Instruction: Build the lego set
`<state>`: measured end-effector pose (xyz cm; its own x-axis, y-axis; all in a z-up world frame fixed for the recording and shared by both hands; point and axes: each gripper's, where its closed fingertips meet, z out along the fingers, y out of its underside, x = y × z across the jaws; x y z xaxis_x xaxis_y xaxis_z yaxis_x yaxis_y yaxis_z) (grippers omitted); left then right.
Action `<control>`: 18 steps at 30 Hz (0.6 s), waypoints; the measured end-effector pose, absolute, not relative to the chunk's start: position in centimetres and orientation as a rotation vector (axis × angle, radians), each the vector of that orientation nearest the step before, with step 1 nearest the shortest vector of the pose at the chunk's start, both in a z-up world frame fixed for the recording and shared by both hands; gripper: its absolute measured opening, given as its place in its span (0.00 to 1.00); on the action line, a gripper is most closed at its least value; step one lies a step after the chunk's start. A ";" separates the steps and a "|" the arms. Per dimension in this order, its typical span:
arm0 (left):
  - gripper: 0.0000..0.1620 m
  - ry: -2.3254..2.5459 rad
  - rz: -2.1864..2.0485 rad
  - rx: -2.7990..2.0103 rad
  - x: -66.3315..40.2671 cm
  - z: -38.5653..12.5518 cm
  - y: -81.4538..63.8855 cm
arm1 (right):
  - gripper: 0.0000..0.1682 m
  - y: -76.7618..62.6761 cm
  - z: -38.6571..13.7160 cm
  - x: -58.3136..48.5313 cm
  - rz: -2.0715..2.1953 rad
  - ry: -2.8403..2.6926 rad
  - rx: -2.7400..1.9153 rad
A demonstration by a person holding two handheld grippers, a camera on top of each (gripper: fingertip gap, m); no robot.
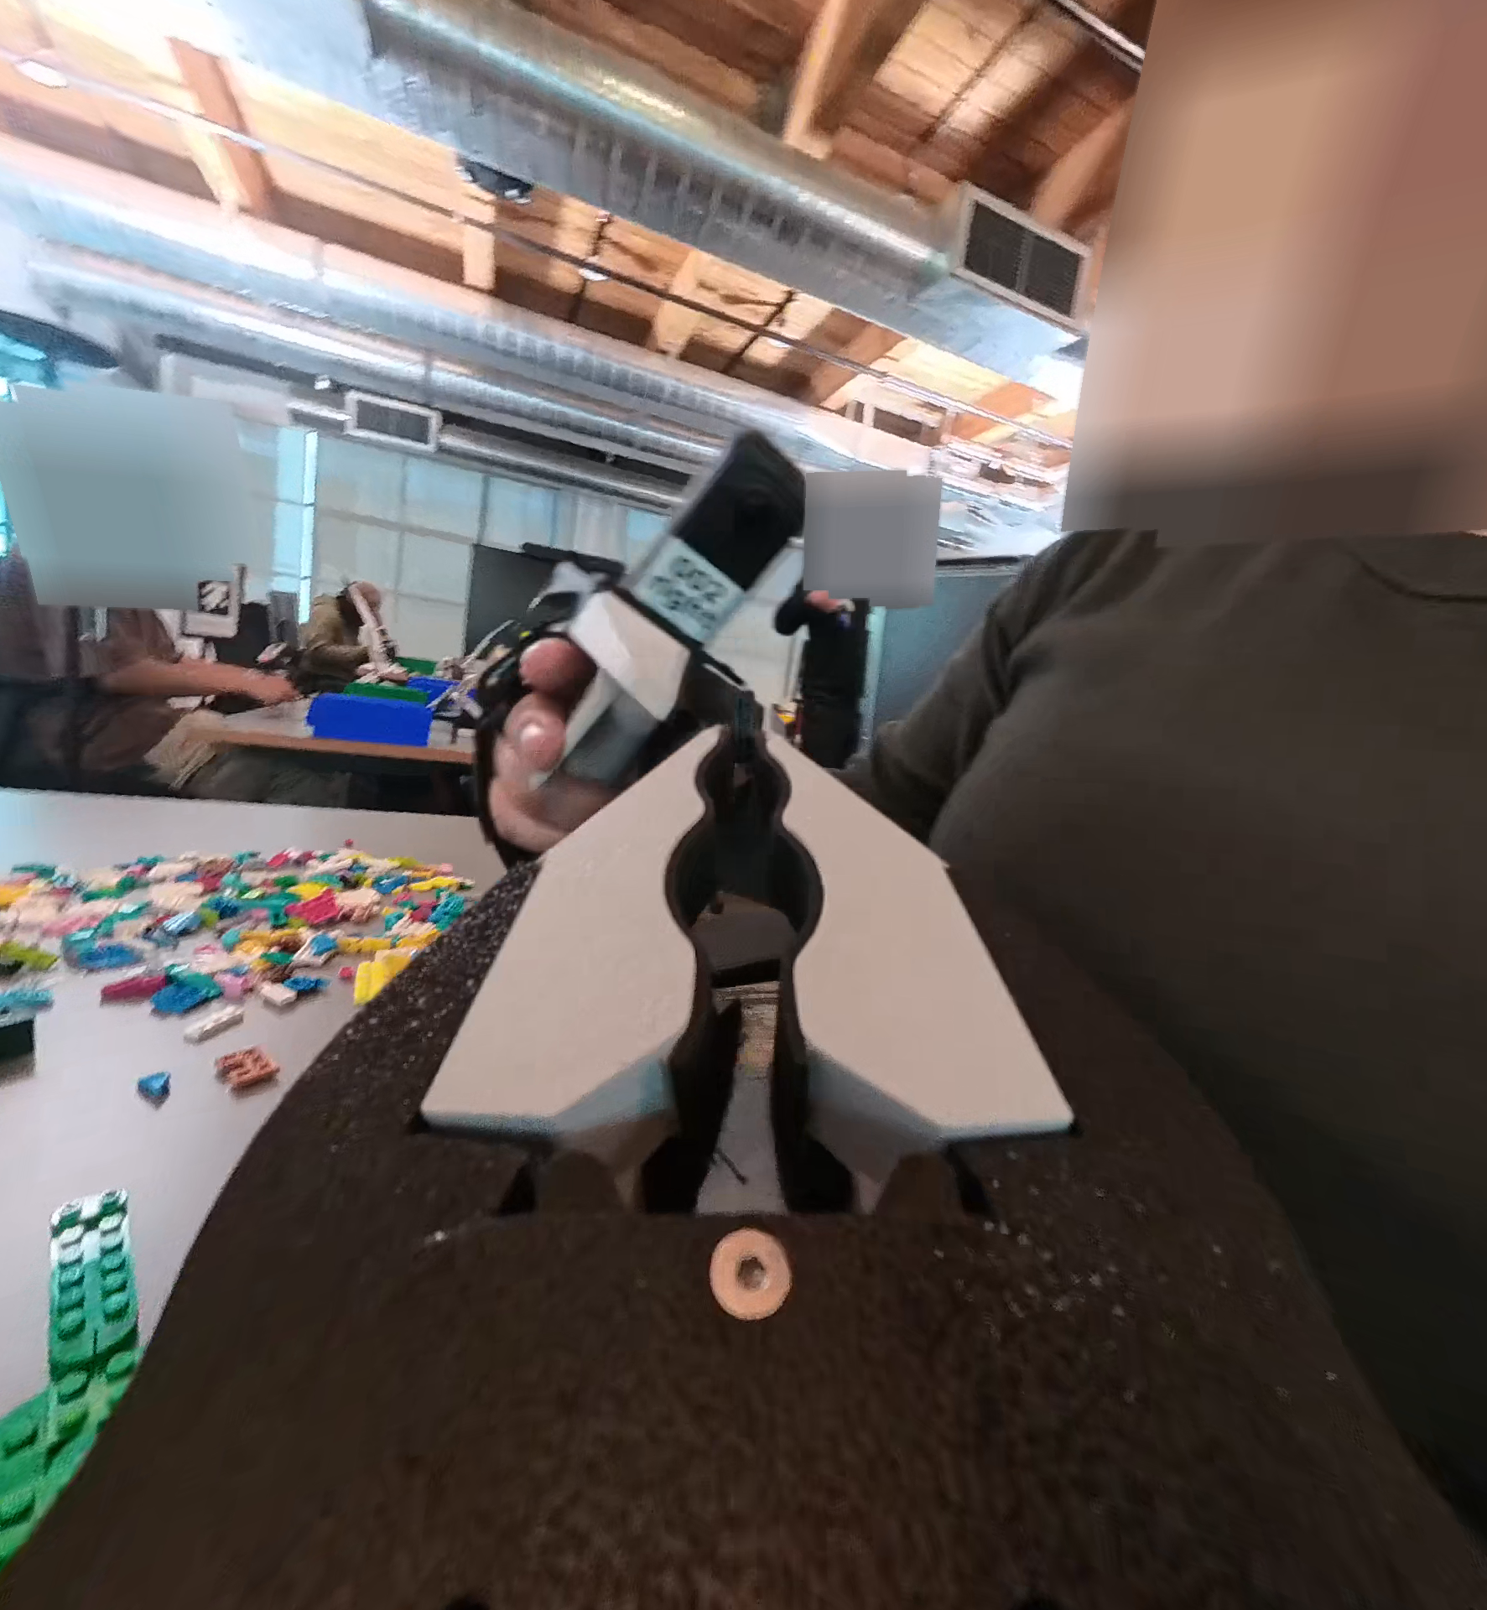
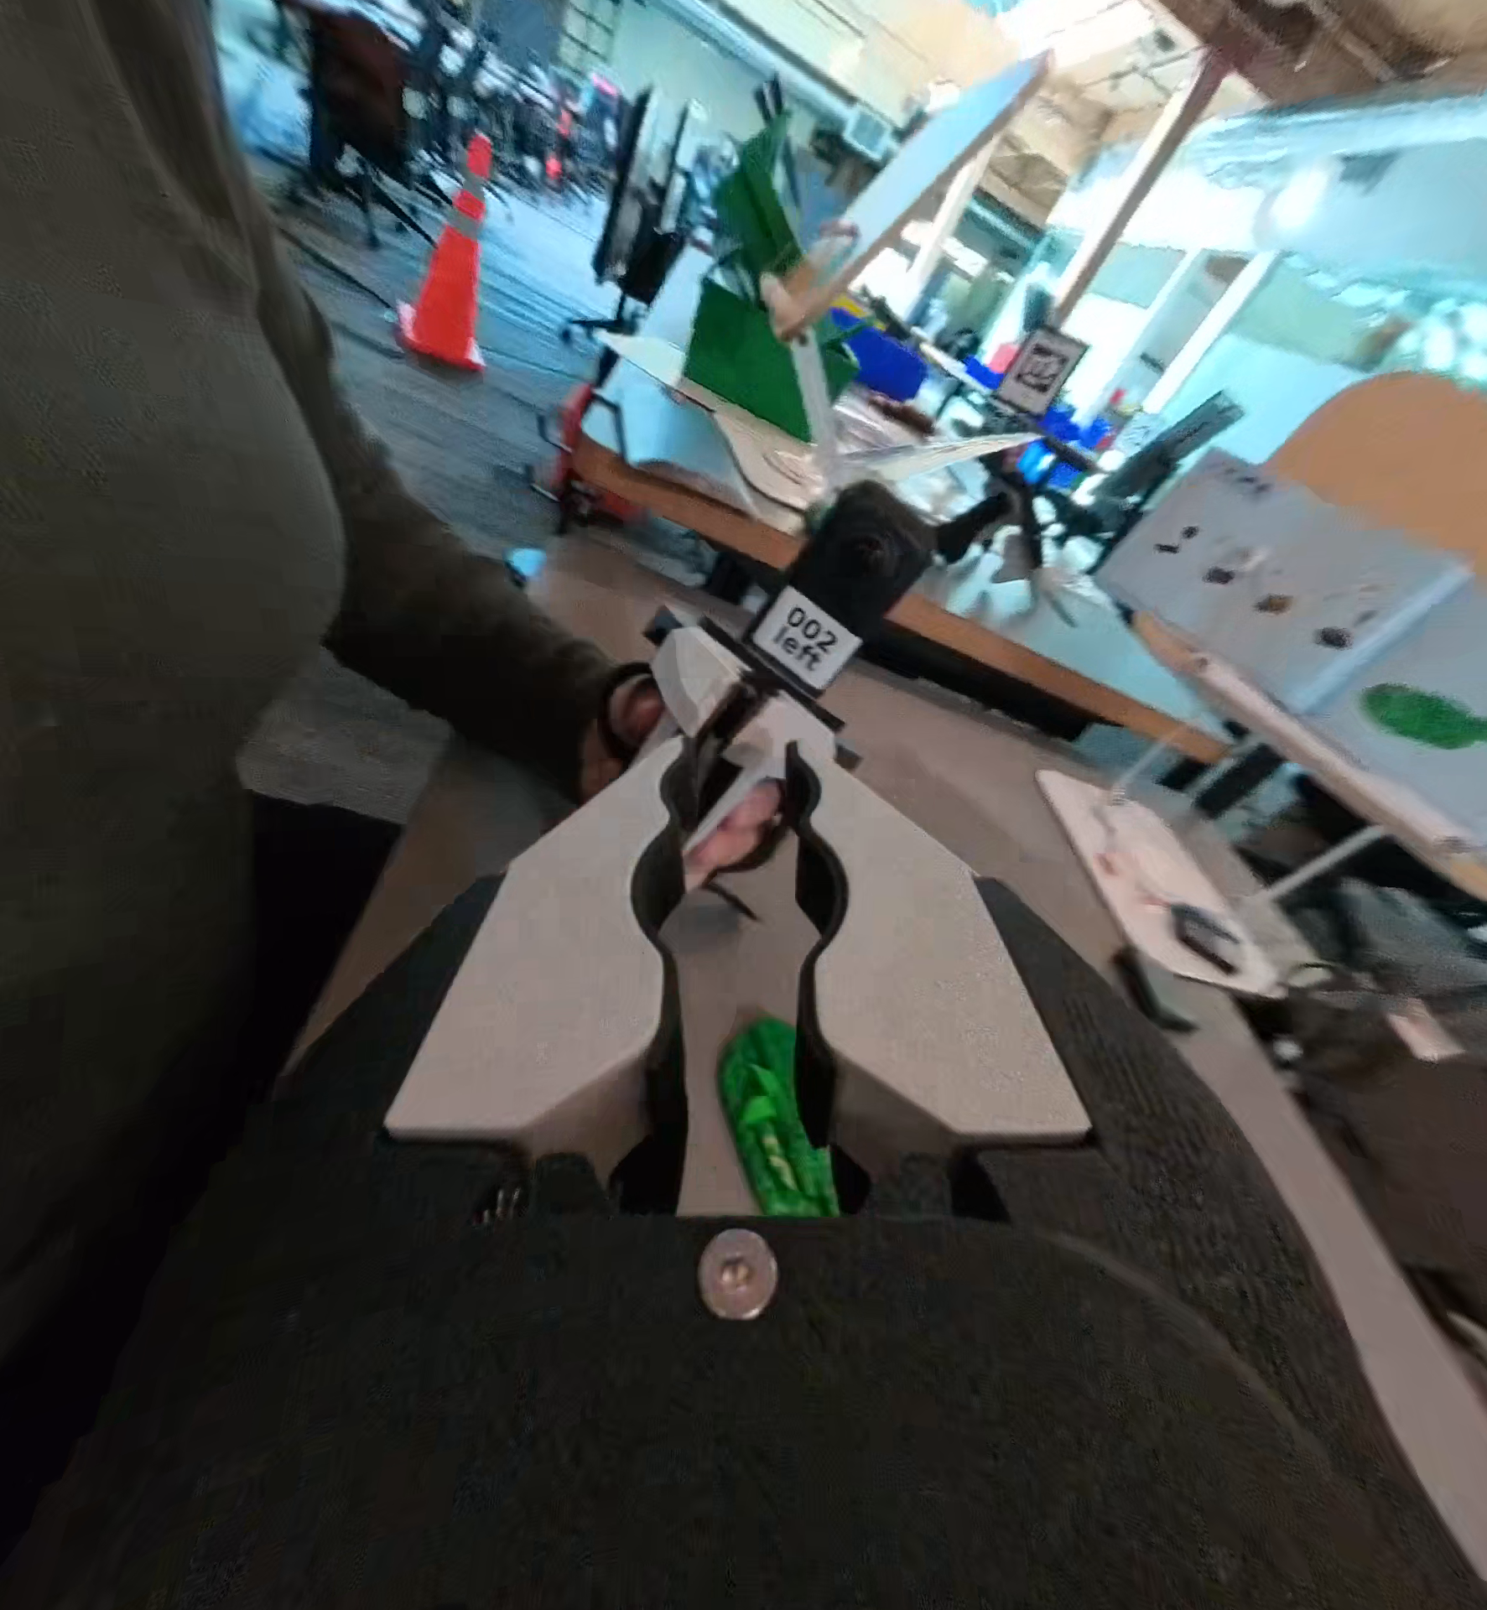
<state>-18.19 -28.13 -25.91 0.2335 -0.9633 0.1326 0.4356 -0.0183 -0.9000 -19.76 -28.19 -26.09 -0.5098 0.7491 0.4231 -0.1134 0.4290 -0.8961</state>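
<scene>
Left wrist view, far left: my green Lego build sits at the bottom corner on the grey table, studs showing, partly cut off by my left gripper's black body. Behind it a loose pile of mixed-colour Lego pieces is spread over the table, with a few strays nearer me. Centre: my left gripper points up and away from the table, the grey finger tips almost meeting with only a thin gap, nothing between them. Just past them I see my right hand wrapped round the right gripper's handle. Right: my dark sweater fills the frame.

Right wrist view, left: sweater and sleeve. Centre: my right gripper is likewise nearly closed at the tips and carries nothing; the green build shows through the slot between its fingers, down on the table below. An orange traffic cone stands on the floor behind. Both views are motion-blurred.
</scene>
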 end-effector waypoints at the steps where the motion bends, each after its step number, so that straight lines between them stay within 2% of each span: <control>1: 0.00 0.689 -1.267 -1.022 -18.3 -25.8 -28.7 | 0.11 -28.8 -26.0 -19.7 1.298 -1.819 -0.576; 7: 0.00 0.803 -1.346 -0.970 -18.2 -25.7 -30.9 | 0.09 -30.7 -23.5 -19.7 1.685 -1.842 -0.601; 18: 0.00 0.804 -1.250 -0.948 -19.0 -25.1 -31.0 | 0.02 -31.9 -24.7 -21.0 1.607 -1.950 -0.631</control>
